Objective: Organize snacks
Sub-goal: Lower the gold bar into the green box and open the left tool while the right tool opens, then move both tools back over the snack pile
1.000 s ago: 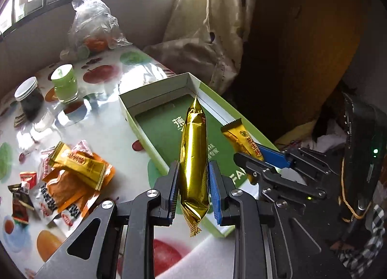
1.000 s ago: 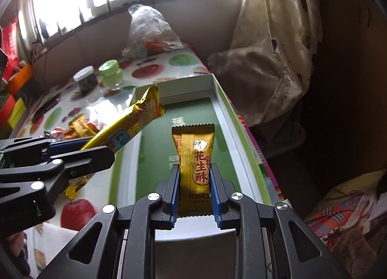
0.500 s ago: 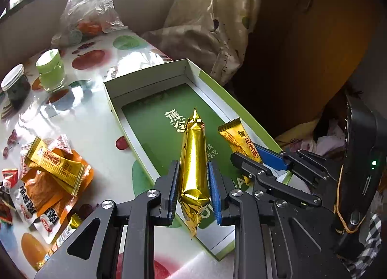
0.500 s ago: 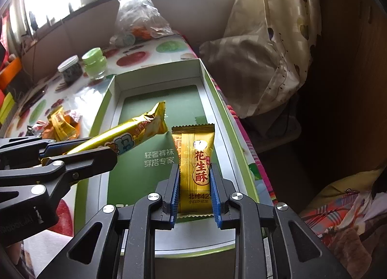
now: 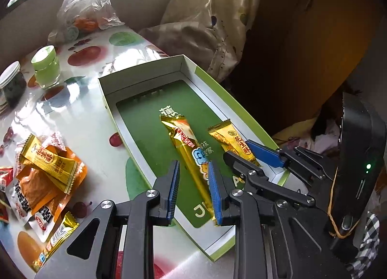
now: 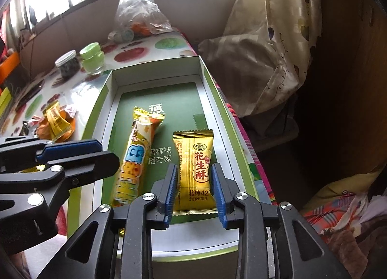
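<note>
both snacks now lie flat in the box, let go since 0.5 s ago.
left claw (image 5: 193, 188) and right claw (image 6: 195, 190) are each spread open, holding nothing; the long gold bar (image 5: 187, 147) and peanut candy packet (image 6: 196, 171) lie side by side on the green box (image 6: 205, 78) floor, long axes along the fingers. remaining snack pile (image 5: 46, 170) lies to the left, on the table outside the box, nearer the left claw.

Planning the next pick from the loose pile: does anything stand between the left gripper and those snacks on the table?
Only the box's left wall. The left gripper hangs open over the box, and the snack pile lies outside it.
</note>
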A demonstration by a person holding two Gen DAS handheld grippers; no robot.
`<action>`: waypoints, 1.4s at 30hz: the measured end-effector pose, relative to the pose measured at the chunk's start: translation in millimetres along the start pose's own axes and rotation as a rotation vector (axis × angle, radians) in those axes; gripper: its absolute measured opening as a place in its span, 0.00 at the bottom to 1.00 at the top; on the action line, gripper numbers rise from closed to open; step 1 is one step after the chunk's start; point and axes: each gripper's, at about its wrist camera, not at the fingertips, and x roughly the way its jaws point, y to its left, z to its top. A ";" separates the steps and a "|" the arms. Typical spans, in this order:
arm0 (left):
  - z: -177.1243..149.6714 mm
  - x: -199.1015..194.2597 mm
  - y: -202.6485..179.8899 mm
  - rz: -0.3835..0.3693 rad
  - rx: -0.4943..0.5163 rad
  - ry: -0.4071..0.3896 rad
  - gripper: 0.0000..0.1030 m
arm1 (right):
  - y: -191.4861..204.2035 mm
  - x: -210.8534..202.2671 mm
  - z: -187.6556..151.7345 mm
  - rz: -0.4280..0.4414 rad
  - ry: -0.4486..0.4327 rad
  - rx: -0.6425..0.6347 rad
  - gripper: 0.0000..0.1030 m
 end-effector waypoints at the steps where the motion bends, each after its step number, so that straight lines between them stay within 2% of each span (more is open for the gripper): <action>1: 0.3 -0.2 0.2 -0.004 -0.001 0.000 0.28 | -0.3 -0.2 -0.1 -0.002 0.000 0.002 0.30; 7: -2.1 -6.2 2.6 -0.008 -0.006 -0.011 0.28 | 0.1 -5.1 -0.9 -0.003 -0.007 0.010 0.37; 11: -4.1 -14.4 1.3 -0.010 0.003 -0.030 0.30 | 0.1 -11.6 -0.2 -0.001 -0.020 0.025 0.38; 14: -6.1 -21.7 1.2 -0.002 0.004 -0.043 0.37 | 1.3 -18.4 -0.6 -0.001 -0.032 0.030 0.40; 24: -16.7 -48.5 7.3 0.022 0.001 -0.095 0.37 | 10.8 -38.3 -0.3 0.014 -0.069 0.045 0.42; 34: -37.3 -76.5 30.2 0.098 -0.029 -0.136 0.38 | 35.0 -56.1 -1.4 0.074 -0.111 0.032 0.43; 42: -53.1 -95.2 56.4 0.148 -0.077 -0.158 0.38 | 63.9 -56.9 -0.6 0.118 -0.111 -0.007 0.43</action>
